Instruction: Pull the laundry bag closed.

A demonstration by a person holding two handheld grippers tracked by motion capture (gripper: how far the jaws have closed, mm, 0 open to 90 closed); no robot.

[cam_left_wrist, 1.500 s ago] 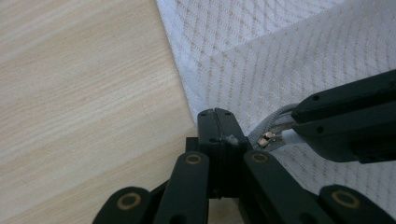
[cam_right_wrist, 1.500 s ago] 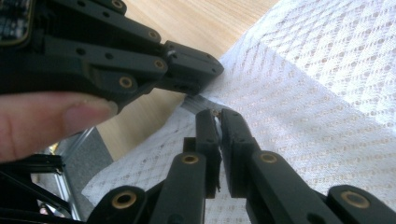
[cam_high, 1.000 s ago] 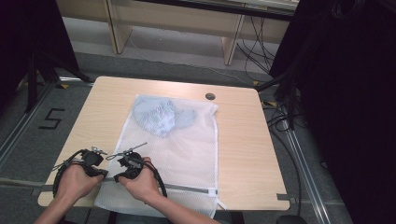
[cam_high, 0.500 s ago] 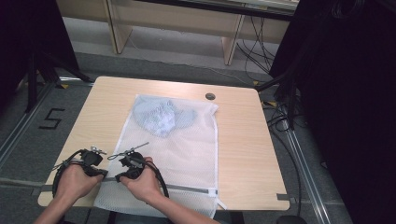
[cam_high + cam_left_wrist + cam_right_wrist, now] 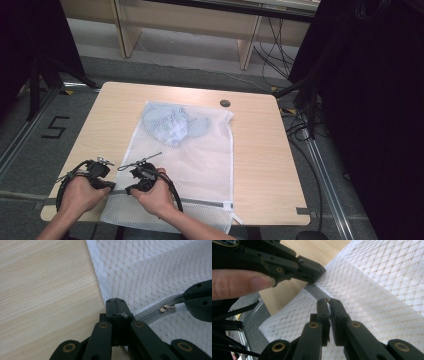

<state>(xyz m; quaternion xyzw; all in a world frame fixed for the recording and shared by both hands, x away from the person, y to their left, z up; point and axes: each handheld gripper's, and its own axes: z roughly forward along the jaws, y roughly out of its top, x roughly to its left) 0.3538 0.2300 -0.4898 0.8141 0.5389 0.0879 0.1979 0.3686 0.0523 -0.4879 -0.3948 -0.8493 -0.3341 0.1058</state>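
High view: a white mesh bag (image 5: 185, 165) is lying on the wooden counter (image 5: 260, 165), its near zipper (image 5: 200, 202) end being worked.

Left gripper (image 5: 115, 305) is clamping the zipper's end at the bag's edge; right gripper (image 5: 328, 302) is pinching the zipper pull (image 5: 167, 308) just beside it. Bluish clothing (image 5: 172, 125) is sitting inside, at the far end.

High view looks down over the table (image 5: 260, 165); both gripper views sit close, sharing the mesh bag's zipper (image 5: 150, 315).
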